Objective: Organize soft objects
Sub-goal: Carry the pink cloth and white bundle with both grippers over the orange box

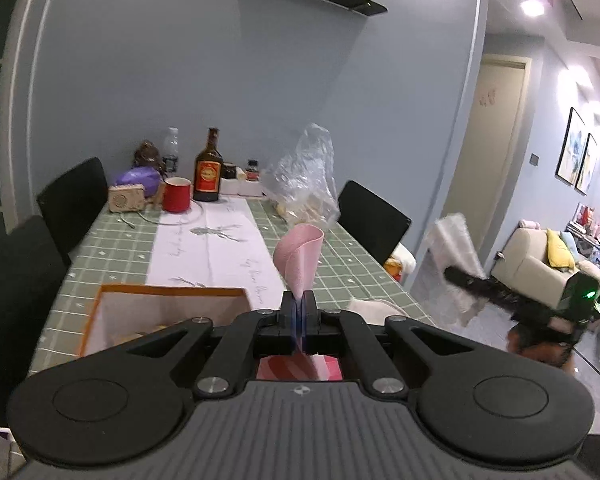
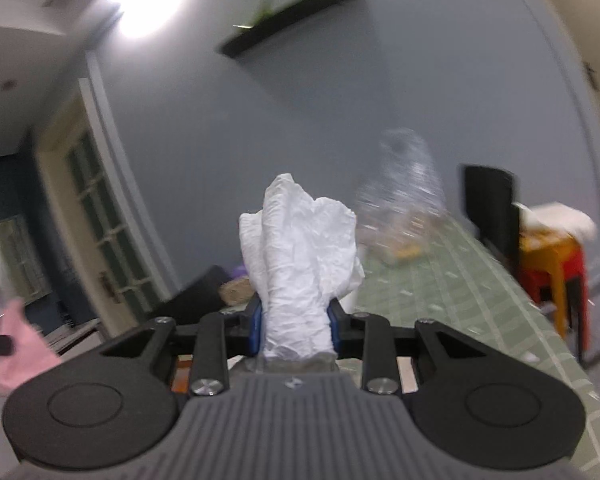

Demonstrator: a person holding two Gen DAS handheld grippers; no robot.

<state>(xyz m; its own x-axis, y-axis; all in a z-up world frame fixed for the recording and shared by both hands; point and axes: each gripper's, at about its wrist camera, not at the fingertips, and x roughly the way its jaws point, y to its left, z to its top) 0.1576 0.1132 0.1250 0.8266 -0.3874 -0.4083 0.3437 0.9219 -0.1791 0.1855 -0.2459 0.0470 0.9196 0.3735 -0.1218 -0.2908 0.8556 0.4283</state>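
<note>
My left gripper point(image 1: 299, 308) is shut on a thin pink cloth point(image 1: 300, 258) that stands up curled above the fingers, held above the near end of the table. My right gripper point(image 2: 296, 320) is shut on a crumpled white cloth point(image 2: 300, 256) that bulges up between the fingers. In the left wrist view the right gripper point(image 1: 460, 276) shows blurred at the right, off the table's side, with the white cloth point(image 1: 454, 256) hanging from it. The pink cloth also shows at the far left of the right wrist view point(image 2: 16, 348).
An orange-rimmed open box point(image 1: 168, 294) sits on the green checked tablecloth point(image 1: 112, 248) below my left gripper. A clear plastic bag point(image 1: 304, 184), a brown bottle point(image 1: 208, 172), a red mug point(image 1: 177, 194) and small items stand at the far end. Black chairs point(image 1: 374, 224) flank the table.
</note>
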